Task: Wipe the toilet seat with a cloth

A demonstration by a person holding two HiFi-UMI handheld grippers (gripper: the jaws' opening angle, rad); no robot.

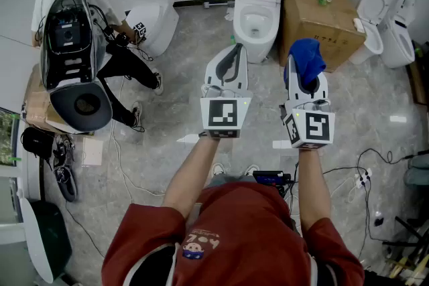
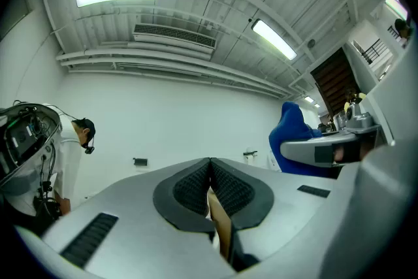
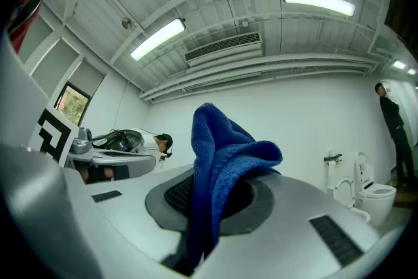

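Note:
A white toilet [image 1: 257, 0] with its lid raised stands against the far wall, its seat [image 1: 255, 18] facing me. My right gripper [image 1: 306, 74] is shut on a blue cloth [image 1: 307, 58], which bunches up between the pads [image 3: 219, 166]. The left gripper [image 1: 232, 58] is shut with nothing in it, its black pads [image 2: 196, 187] pressed together. Both grippers are held up side by side, short of the toilet and tilted toward the ceiling. From the left gripper view the cloth [image 2: 292, 134] shows to the right.
A cardboard box [image 1: 316, 13] stands right of the toilet, with small items on top. More toilets [image 1: 395, 27] line the right wall, and another [image 1: 151, 13] sits at the left. A person [image 1: 100, 17] crouches there beside a black-and-white machine [image 1: 70, 57]. Cables [image 1: 365, 177] trail on the floor.

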